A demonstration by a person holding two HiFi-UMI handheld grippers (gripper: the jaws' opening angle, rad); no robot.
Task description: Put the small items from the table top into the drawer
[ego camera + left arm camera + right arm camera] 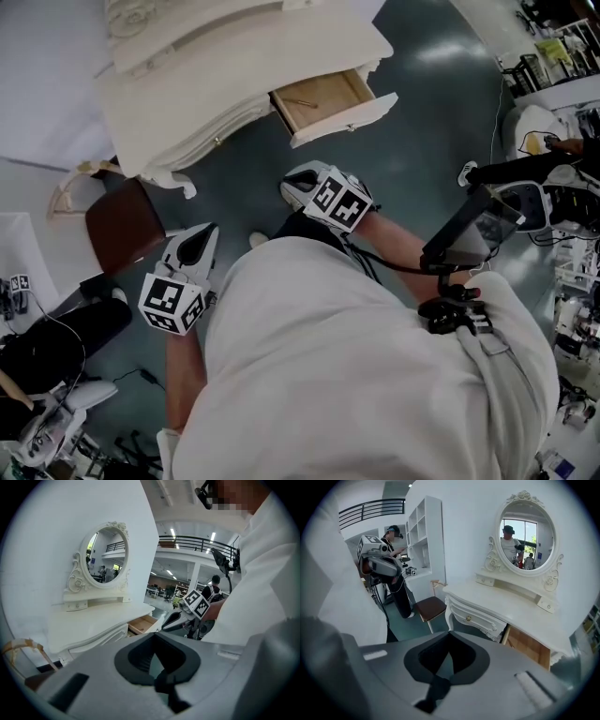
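So, nothing's being carried at this point. The left gripper (161, 681) is seen with its jaws closed on nothing, and the same goes for the right gripper (438, 684): jaws together, empty. Both are held low and well back from the white dressing table (178, 141), with a stretch of dark greenish floor (422, 122) between the jaws and the furniture. The drawer (323, 98) is pulled out, ahead and off to the right of the right jaws, and ahead, slightly left, of the left jaws. Only one thin stick-like thing (302, 102) can be made out on its wooden bottom, and what it is can't be told. The tabletop (506, 604) looks bare, with no small items spotted on it in any view, so the putting-away is probably done or close to it, unless something too tiny to see is left up there. If anything is left, the table would have to be approached first and the jaws opened before being lowered over the item. Otherwise the drawer front could just be nudged with closed jaws, though that isn't actually asked for. Room-wise, an ornate oval mirror (528, 531) is seen above and right of the right jaws. A chair (431, 607) with a brown seat sits just ahead of them, with a white shelf unit (424, 531) beyond it. Another person (399, 590) is further off to the left. A big bright hall with a railed balcony (197, 540) is seen past the left jaws.
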